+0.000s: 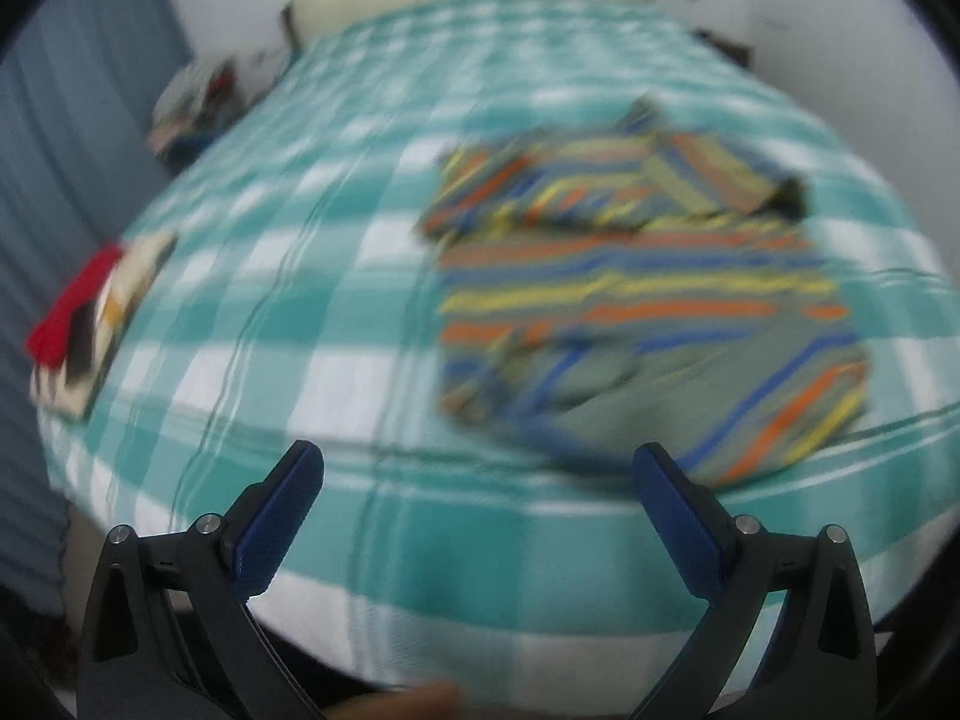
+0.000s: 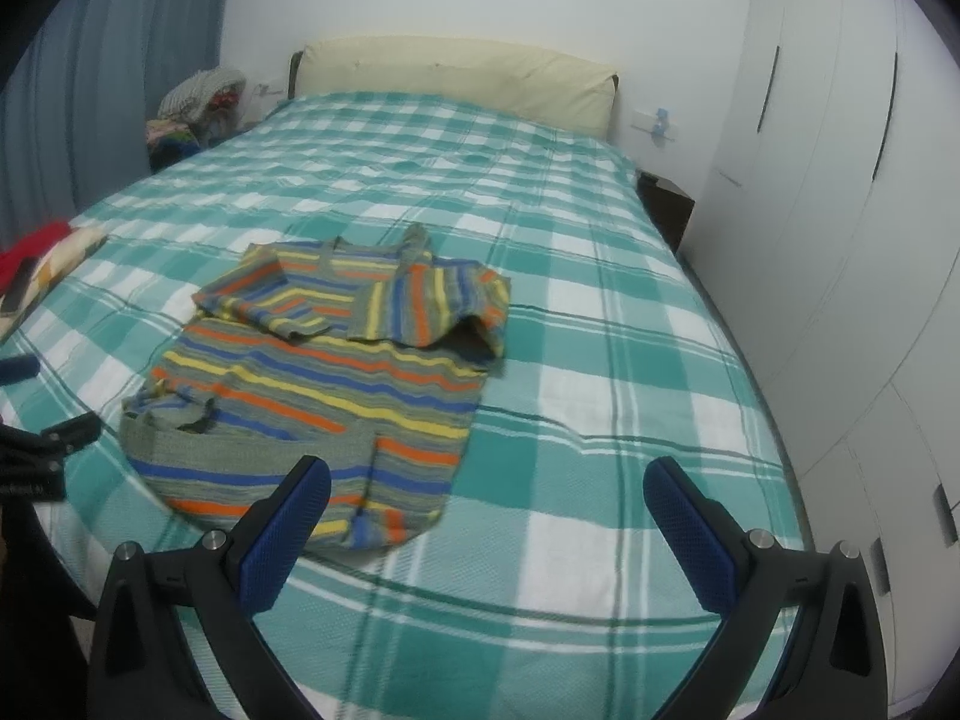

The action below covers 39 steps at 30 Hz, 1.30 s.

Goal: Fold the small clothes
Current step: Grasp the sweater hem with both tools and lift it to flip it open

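The left hand-held gripper (image 1: 478,462) stands wide open with nothing between its blue pads (image 1: 279,519), poised over the near edge of the bed (image 1: 300,276). The right hand-held gripper (image 2: 487,477) is spread just as wide and also holds nothing; its left pad (image 2: 288,531) overlaps the hem of the striped sweater (image 2: 312,396) in the picture, though whether it touches the cloth I cannot tell.

In the right wrist view the sweater lies flat on the teal-and-white checked cover, at about 11 o'clock from the gripper, its hem close to the foot edge of the bed. Both sleeves are folded in across the chest, and the lower left corner is rumpled. In the left wrist view, which is blurred, the same sweater sits at 1 o'clock.

Bare cover lies open at 12 to 2 o'clock of the sweater, up to the cream headboard (image 2: 456,81) and out to the bed's right edge. White wardrobe doors (image 2: 840,180) stand close along that side at 3 o'clock, leaving a narrow gap. At 9 o'clock a red and cream folded item (image 2: 42,258) rests at the left edge, with blue curtains (image 2: 108,60) beyond. A pile of clothes (image 2: 192,114) sits at 10 o'clock beside the headboard.

No writing or label can be read.
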### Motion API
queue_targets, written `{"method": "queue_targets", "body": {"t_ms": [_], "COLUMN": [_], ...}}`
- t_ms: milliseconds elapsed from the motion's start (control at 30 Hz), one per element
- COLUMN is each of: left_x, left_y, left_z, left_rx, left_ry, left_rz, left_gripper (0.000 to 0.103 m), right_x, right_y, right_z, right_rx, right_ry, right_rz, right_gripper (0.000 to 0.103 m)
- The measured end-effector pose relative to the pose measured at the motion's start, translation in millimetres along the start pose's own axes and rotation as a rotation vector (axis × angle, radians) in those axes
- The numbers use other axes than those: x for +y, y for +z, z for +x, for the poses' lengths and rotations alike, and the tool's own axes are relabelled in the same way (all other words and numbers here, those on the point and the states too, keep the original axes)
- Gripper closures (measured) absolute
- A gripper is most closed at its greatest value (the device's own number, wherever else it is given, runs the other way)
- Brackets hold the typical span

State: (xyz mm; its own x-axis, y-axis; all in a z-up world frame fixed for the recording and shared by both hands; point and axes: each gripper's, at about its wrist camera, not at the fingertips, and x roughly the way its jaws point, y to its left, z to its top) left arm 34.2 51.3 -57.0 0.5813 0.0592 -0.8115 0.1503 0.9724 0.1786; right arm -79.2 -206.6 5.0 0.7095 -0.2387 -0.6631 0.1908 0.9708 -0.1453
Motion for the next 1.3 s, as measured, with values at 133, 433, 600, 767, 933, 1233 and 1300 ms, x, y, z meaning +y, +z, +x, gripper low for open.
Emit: {"method": "queue_targets", "body": {"t_ms": [133,433,600,767,933,1233,1300], "left_x": [39,9,-10,-7,33,81,88], "left_y": [5,60,62,51,17,-73,-74], "left_z": [29,80,114,112,53,23,27], "left_rx": [0.048,0.113,0.177,0.144,0.059,0.137,0.131], "left_ry": [-0.077,-0.411,-0.455,-0.515,-0.639,-0.511,-0.534], "left_rz": [-0.077,0.017,0.068,0.079,0.082,0.14,0.086], "left_gripper": [0.0,0.002,0.046,0.099,0.099,0.096,0.067], "right_x": [-18,23,48,30,11,1,-2], "right_y": [-8,5,-8,-8,-17,-106,-126], "right_z": [28,153,190,137,68,15,25], "right_rx": [0.076,0.379,0.462,0.34,0.234,0.256,0.312], "right_ry": [0.179,0.561,0.583,0.656,0.727,0.636,0.6], "right_rz": [0.051,0.101,0.078,0.062,-0.006,-0.172,-0.16], "right_gripper": [0.0,0.017,0.088,0.096,0.096,0.096,0.091]}}
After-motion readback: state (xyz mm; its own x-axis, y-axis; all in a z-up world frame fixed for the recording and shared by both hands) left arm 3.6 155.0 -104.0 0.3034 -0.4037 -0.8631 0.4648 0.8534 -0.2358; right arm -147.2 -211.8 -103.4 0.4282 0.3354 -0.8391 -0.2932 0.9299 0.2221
